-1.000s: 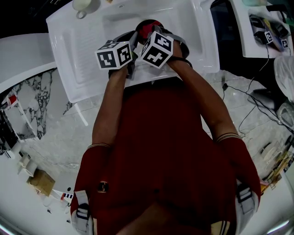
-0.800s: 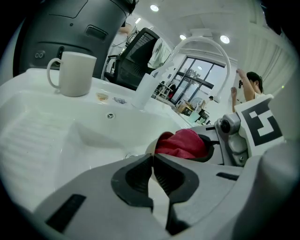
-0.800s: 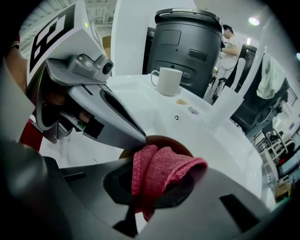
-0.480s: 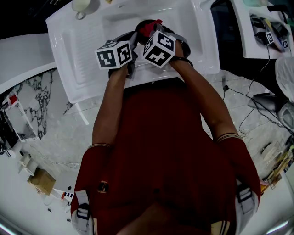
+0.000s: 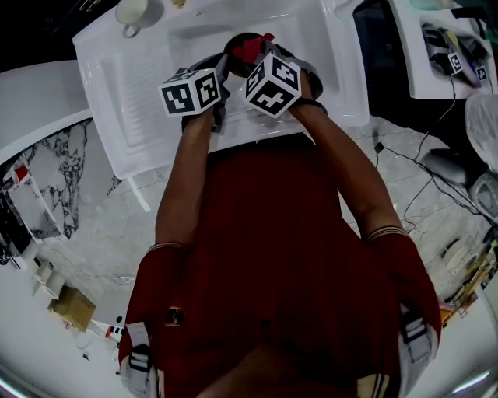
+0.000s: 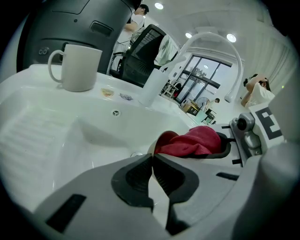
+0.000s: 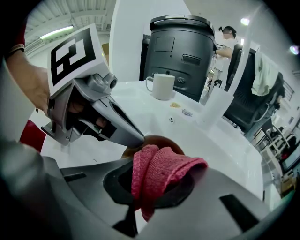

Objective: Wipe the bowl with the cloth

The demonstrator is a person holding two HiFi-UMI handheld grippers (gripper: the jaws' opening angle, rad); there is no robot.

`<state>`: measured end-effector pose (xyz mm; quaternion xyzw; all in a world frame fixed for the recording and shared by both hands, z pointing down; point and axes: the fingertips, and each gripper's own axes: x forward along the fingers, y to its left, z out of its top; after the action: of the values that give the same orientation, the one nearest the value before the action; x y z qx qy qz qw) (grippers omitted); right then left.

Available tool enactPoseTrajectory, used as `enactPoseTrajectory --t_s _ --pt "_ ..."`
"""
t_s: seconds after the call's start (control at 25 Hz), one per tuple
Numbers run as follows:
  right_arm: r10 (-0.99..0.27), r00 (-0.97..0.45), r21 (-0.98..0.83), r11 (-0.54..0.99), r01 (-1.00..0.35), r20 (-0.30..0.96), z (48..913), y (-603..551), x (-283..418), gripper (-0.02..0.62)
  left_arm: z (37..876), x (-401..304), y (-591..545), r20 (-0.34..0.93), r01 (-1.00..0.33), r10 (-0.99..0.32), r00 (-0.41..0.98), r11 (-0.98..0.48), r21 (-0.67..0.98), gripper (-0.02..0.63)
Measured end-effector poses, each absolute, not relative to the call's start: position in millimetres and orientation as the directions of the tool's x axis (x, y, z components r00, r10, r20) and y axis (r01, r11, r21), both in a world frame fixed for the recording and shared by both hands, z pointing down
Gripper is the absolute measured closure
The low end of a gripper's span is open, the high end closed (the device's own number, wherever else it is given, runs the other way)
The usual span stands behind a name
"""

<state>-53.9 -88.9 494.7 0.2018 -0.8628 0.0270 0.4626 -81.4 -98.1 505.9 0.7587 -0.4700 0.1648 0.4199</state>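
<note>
A dark bowl [image 5: 237, 40] sits in the white sink [image 5: 140, 93]; its brown inside [image 7: 161, 140] shows in the right gripper view. My left gripper [image 5: 223, 62] is at the bowl's near-left rim, and its jaws [image 6: 152, 157] look shut on that rim. Its tips [image 7: 138, 139] touch the rim. My right gripper [image 5: 257, 53] is shut on a red cloth [image 7: 159, 173], held over the bowl's opening. The cloth [image 6: 192, 140] bulges out of the right gripper [image 6: 218, 146]. Most of the bowl is hidden by cloth and grippers.
A white mug [image 6: 77, 65] stands on the sink's far left corner [image 5: 136, 12]. A curved tap [image 6: 211, 40] and a clear cup [image 6: 152, 86] are behind the basin. A ribbed drainboard [image 5: 124, 85] lies to the left. A black bin [image 7: 183, 51] stands behind.
My right gripper has shifted slightly away from me with the red cloth over the bowl. The left gripper has stayed at the rim.
</note>
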Motion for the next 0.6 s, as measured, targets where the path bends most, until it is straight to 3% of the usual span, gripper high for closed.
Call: enactPoseTrajectory --t_s 0.6 --pt "-0.380 -0.539 0.129 0.887 -0.444 0.752 483.4 -108.1 -41.1 0.566 529.9 -82.0 -110.2 0.686 -0.854 -0.540 0.487 -0.131 0.504 0.588"
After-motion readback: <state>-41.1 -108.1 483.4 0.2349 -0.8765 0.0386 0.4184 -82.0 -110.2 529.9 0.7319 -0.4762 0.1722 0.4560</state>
